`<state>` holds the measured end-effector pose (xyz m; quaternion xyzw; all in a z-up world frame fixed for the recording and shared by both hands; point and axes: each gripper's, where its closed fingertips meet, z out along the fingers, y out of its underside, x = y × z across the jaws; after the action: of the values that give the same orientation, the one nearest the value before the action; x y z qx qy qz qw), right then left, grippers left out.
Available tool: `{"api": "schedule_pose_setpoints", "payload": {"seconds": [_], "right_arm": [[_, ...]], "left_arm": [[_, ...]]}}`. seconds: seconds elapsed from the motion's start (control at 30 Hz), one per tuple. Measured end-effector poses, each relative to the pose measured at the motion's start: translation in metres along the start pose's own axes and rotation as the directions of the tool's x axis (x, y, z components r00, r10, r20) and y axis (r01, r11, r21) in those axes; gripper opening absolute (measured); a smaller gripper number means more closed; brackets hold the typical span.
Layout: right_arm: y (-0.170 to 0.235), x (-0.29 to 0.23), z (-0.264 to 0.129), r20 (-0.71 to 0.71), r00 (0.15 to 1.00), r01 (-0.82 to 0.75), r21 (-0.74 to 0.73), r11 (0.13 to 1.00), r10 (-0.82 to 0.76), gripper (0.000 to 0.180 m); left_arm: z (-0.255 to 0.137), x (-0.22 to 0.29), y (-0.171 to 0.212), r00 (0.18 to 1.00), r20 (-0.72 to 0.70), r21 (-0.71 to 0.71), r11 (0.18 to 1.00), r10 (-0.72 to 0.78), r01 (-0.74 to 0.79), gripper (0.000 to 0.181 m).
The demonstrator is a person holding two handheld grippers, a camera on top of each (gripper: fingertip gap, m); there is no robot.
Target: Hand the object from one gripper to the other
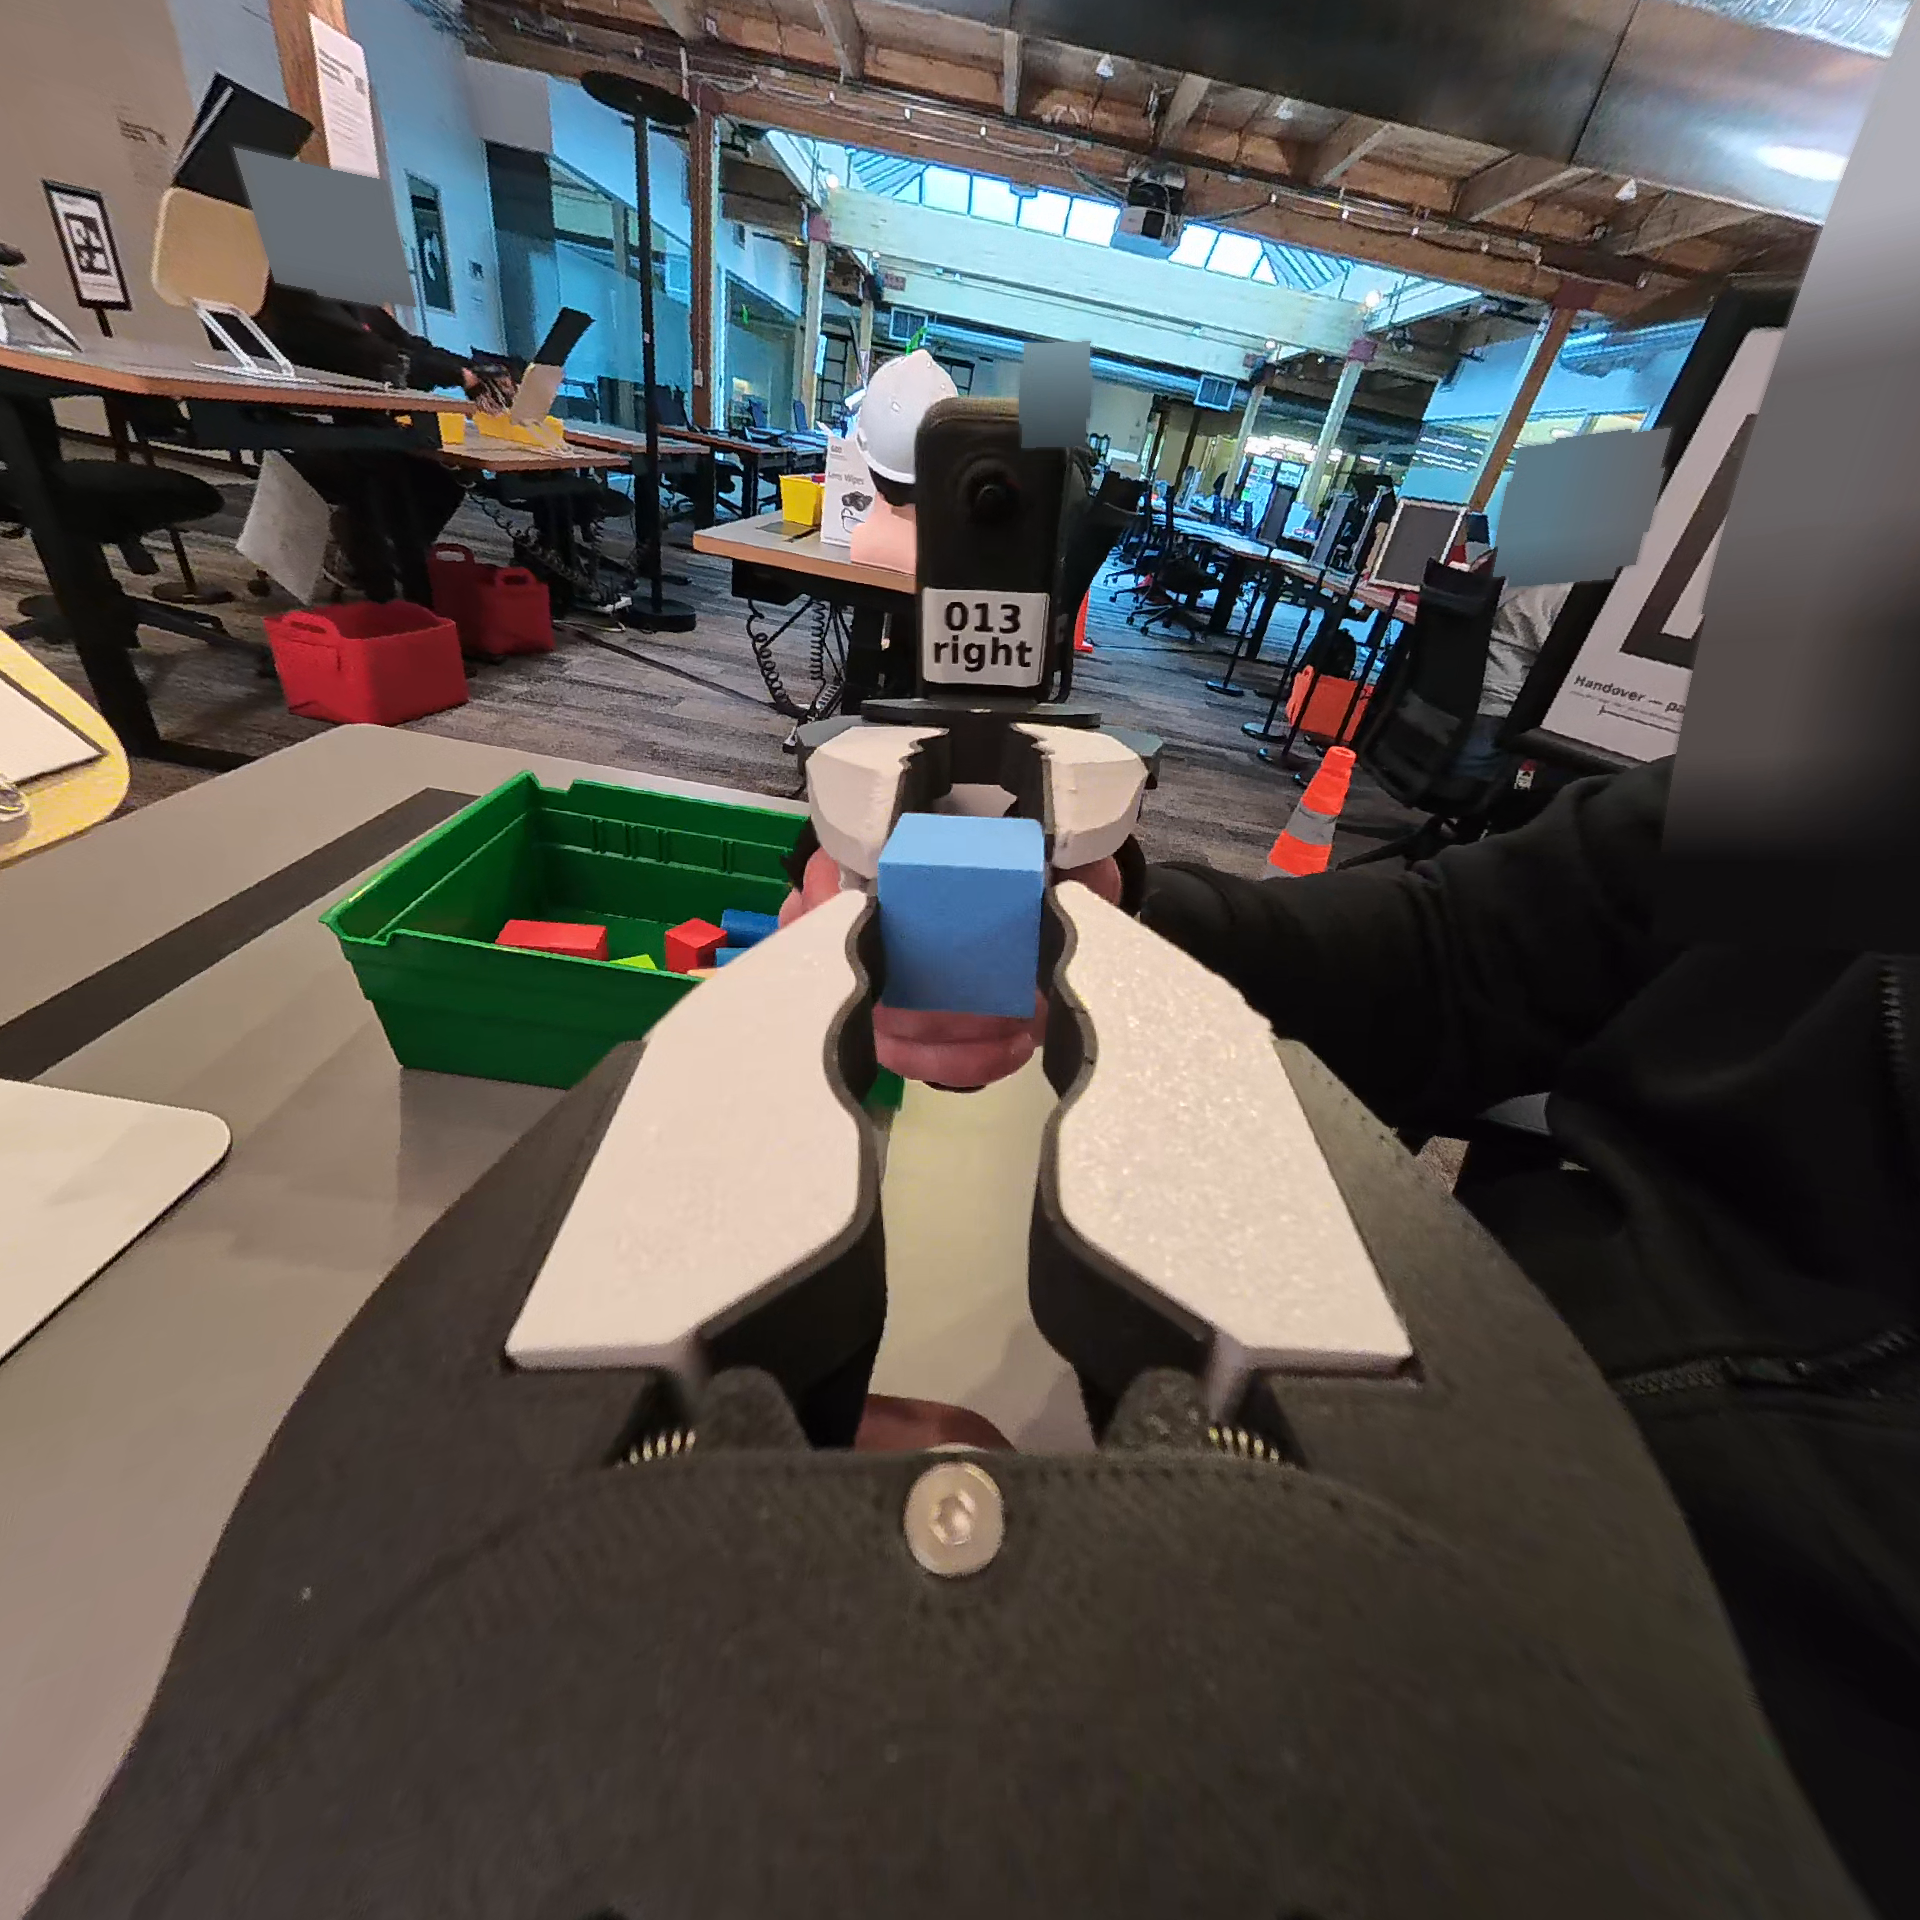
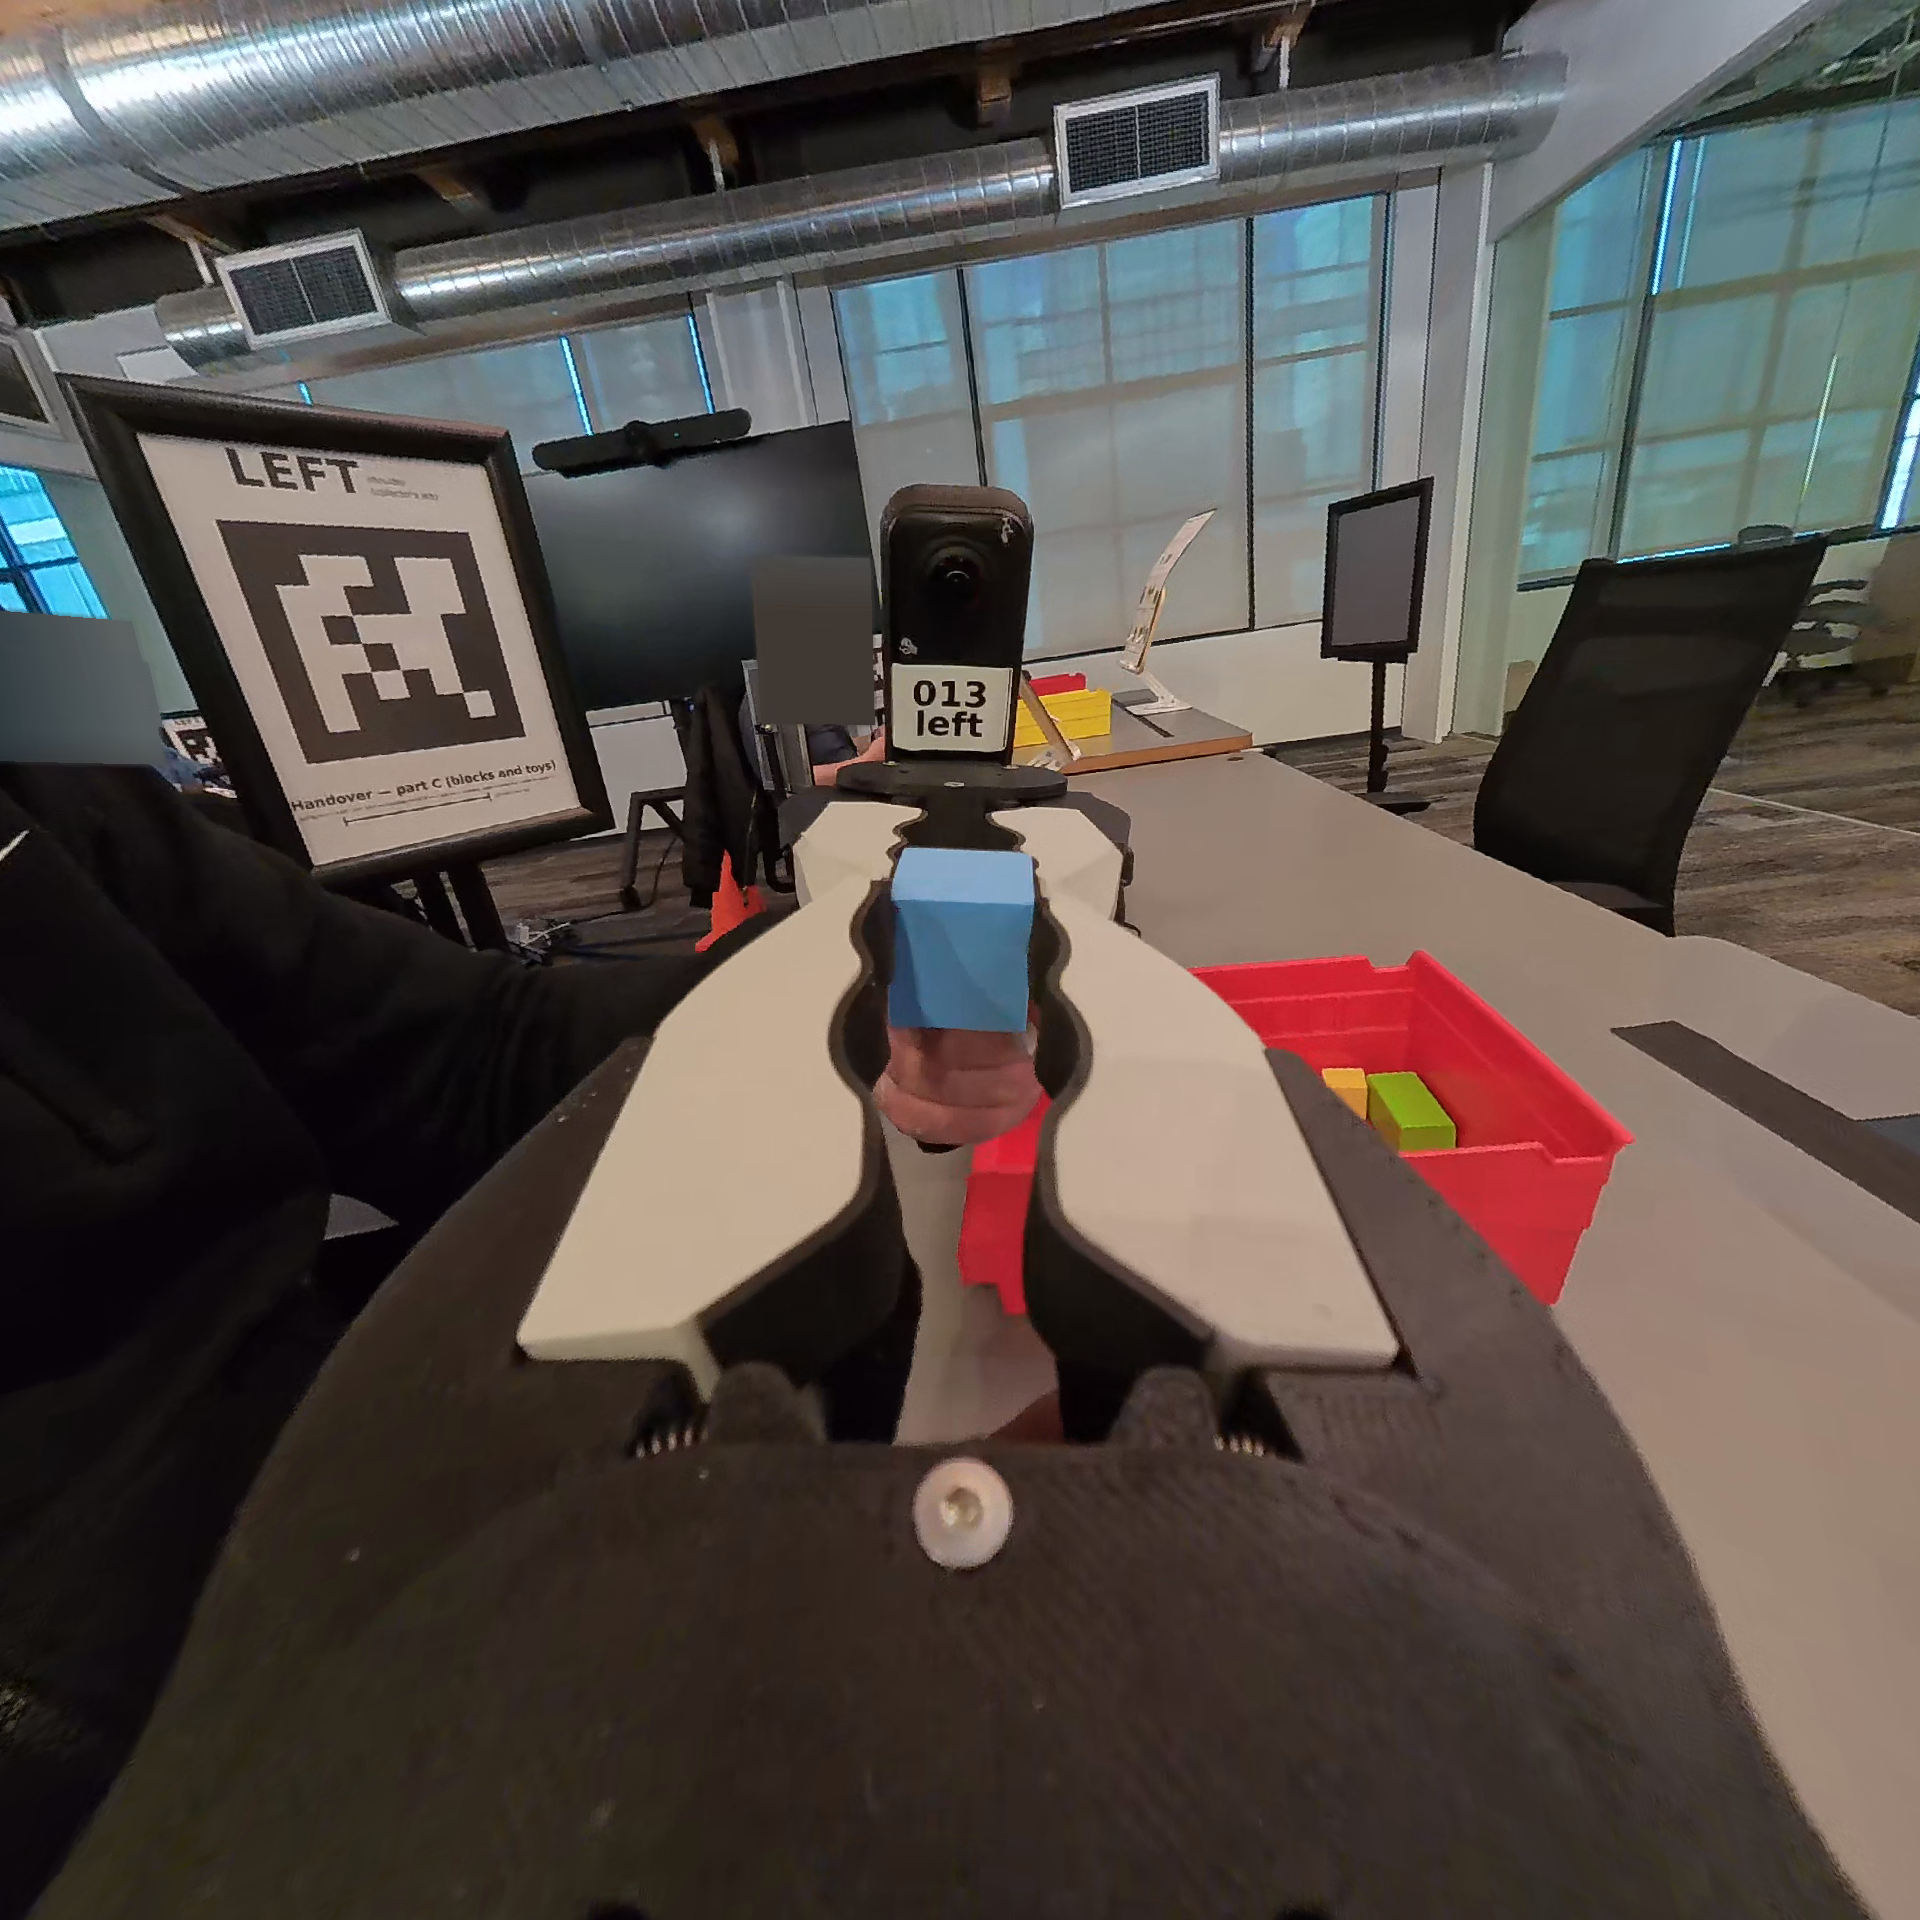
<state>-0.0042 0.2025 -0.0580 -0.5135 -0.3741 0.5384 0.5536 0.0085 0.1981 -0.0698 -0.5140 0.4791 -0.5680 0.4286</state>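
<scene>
A blue block (image 1: 958,914) hangs in mid-air between my two grippers, which face each other tip to tip. In the left wrist view my left gripper (image 1: 958,925) has both fingers pressed on the block's sides. The right gripper (image 1: 971,805) sits just beyond, at the block's far end. In the right wrist view the blue block (image 2: 961,940) is clamped between the fingers of my right gripper (image 2: 961,935), and the left gripper (image 2: 961,831) meets it from behind. A bare hand (image 1: 951,1044) shows under the block.
A green bin (image 1: 468,997) with red, blue and green blocks stands on the grey table (image 1: 208,831) to the left. A red bin (image 2: 1507,1195) holding a green block (image 2: 1408,1112) and a yellow one stands on the right. A black sleeve (image 1: 1455,987) reaches in. The tips of both grippers are at nearly the same place.
</scene>
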Motion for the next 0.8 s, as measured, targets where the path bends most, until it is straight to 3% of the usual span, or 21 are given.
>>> {"api": "schedule_pose_setpoints", "payload": {"seconds": [0.27, 0.4, 0.53, 0.63, 0.8], "right_arm": [[-0.013, 0.006, -0.010, -0.032, 0.999, 0.004, 0.025, 1.000, -0.004, 0.024], [-0.034, 0.022, -0.035, -0.129, 0.990, 0.055, 0.005, 0.998, -0.054, 0.024], [-0.053, 0.064, -0.098, -0.367, 0.922, 0.084, -0.129, 0.988, -0.127, 0.024], [-0.048, 0.104, -0.163, -0.564, 0.804, 0.040, -0.264, 0.964, -0.188, 0.024], [0.008, 0.155, -0.254, -0.755, 0.627, -0.219, -0.409, 0.886, -0.193, 0.024]], "left_arm": [[-0.004, -0.007, -0.007, 0.999, 0.039, 0.031, 0.999, -0.007, 0.006, 0.037], [-0.010, -0.012, -0.010, 0.997, 0.081, 0.025, 0.999, 0.018, -0.020, 0.040], [-0.020, -0.018, -0.016, 0.991, 0.126, 0.023, 0.999, 0.041, -0.044, 0.038], [-0.025, -0.020, -0.020, 0.987, 0.146, 0.016, 0.998, 0.062, -0.065, 0.038], [-0.027, -0.021, -0.022, 0.985, 0.156, 0.017, 0.997, 0.067, -0.070, 0.036]]}}
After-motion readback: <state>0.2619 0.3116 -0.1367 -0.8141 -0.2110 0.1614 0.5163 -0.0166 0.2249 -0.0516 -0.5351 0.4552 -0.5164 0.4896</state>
